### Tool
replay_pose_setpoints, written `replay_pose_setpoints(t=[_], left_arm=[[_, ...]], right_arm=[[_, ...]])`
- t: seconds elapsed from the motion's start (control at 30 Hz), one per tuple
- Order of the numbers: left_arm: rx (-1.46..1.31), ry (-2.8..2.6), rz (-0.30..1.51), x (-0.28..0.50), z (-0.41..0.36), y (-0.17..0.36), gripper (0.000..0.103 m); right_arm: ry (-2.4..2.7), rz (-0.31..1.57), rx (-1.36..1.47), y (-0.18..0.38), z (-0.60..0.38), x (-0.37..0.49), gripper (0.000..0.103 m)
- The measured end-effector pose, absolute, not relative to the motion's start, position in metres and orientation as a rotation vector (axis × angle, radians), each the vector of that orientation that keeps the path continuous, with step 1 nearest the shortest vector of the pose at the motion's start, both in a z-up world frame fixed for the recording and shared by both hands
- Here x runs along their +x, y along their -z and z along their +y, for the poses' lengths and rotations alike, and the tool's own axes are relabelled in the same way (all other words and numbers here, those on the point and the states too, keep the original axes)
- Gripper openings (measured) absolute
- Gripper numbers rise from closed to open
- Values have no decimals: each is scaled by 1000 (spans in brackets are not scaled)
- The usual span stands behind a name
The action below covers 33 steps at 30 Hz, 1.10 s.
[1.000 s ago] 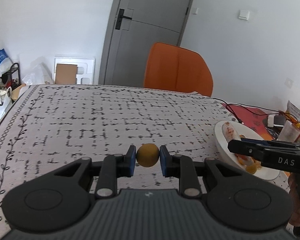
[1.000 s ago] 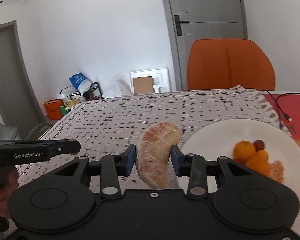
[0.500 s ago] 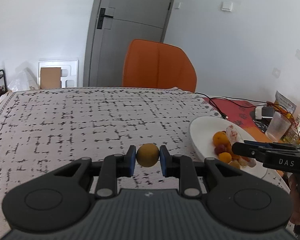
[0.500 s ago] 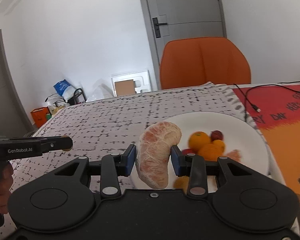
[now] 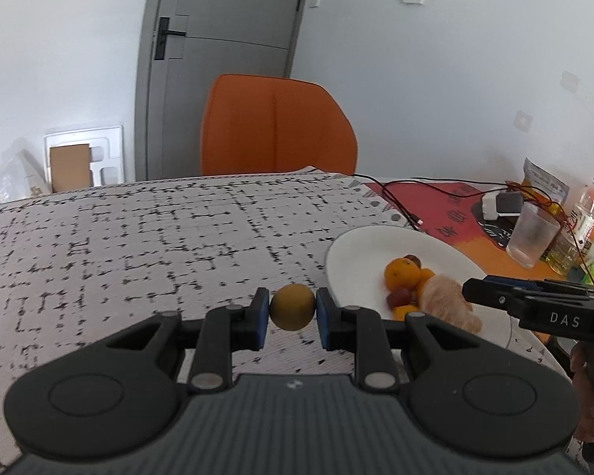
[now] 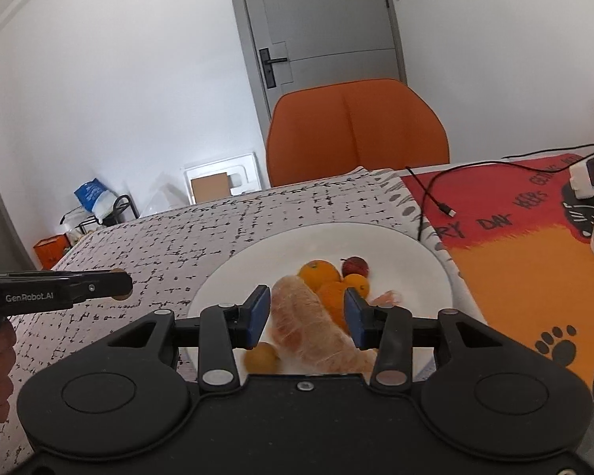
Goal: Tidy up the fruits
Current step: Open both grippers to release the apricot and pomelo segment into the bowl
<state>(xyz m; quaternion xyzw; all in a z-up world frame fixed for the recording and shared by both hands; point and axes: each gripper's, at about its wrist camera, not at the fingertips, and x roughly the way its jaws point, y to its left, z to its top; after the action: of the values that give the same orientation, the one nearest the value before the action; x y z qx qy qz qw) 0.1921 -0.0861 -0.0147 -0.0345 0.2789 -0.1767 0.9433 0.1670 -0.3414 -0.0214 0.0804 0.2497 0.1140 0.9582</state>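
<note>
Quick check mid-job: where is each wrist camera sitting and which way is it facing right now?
Left wrist: behind the left gripper, shut on a small yellow fruit, facing the orange chair; right gripper at its right edge.
Right wrist: behind the right gripper, jaws just opened around a peeled pomelo segment over the white plate.
Both share plate, chair, door.

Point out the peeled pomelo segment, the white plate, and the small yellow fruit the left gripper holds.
peeled pomelo segment [image 6: 309,324], right wrist view, middle of its membrane
white plate [image 6: 408,253], right wrist view, bare far-right part
small yellow fruit [image 5: 292,306], left wrist view, its centre between the pads
</note>
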Motion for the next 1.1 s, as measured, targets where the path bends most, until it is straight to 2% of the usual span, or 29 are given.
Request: replay_pose_setpoints(t=[0.6, 0.67, 0.83, 0.9, 0.97, 1.1], left_arm=[[-11, 455, 581, 213, -135, 16, 24], [-4, 455, 586, 215, -140, 16, 24], [-4, 434, 601, 218, -140, 14, 33], [-4, 422, 609, 218, -137, 14, 40], [6, 400, 610, 217, -134, 13, 52], [11, 363, 611, 215, -127, 12, 67]], right_arm=[[-212, 519, 246, 32, -369, 162, 45], [-218, 516, 248, 33, -370, 162, 50], [-227, 523, 255, 36, -369, 162, 53], [-230, 525, 257, 37, -369, 163, 54], [-233, 525, 257, 36, -368, 163, 59], [-244, 524, 257, 36, -363, 163, 65]])
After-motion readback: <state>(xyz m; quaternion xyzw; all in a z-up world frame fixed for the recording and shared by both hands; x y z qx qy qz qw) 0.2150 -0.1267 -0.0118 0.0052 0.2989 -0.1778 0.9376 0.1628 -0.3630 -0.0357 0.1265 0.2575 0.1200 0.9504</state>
